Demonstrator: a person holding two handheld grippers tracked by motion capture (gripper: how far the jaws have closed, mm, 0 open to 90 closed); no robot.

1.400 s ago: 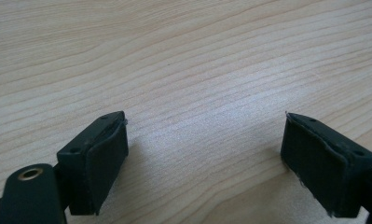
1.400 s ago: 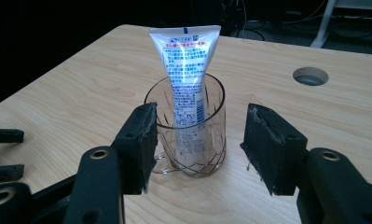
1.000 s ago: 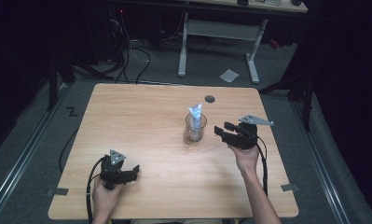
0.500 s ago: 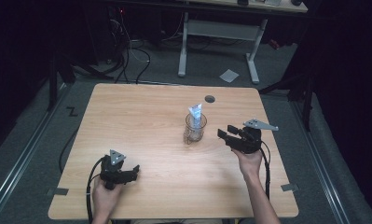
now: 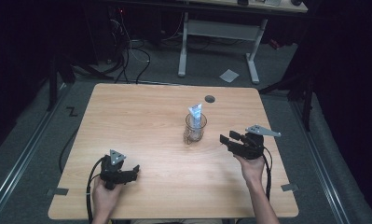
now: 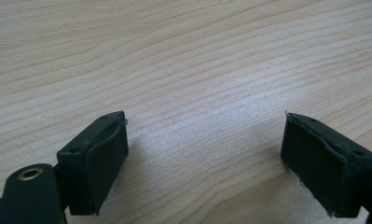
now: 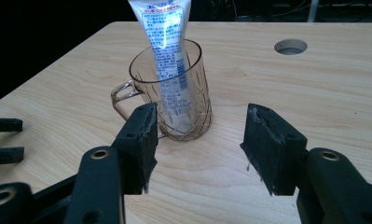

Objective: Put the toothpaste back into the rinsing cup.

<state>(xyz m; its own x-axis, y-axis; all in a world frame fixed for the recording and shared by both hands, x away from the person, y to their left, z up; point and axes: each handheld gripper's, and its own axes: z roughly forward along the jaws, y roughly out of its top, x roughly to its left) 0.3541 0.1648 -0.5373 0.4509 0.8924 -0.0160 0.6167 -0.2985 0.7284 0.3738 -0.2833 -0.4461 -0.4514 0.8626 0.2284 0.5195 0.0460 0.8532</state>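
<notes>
Holding a gripper in each hand, we are working at a wooden table (image 5: 141, 116). A glass mug (image 5: 194, 129) is standing near the table's middle, and a white tube (image 5: 196, 113) is standing upright inside it. Our right gripper (image 5: 226, 138) is pointing at the mug from just beside it, jaws apart and empty. Our left gripper (image 5: 136, 171) is resting well away from the mug, jaws also apart, empty.
</notes>
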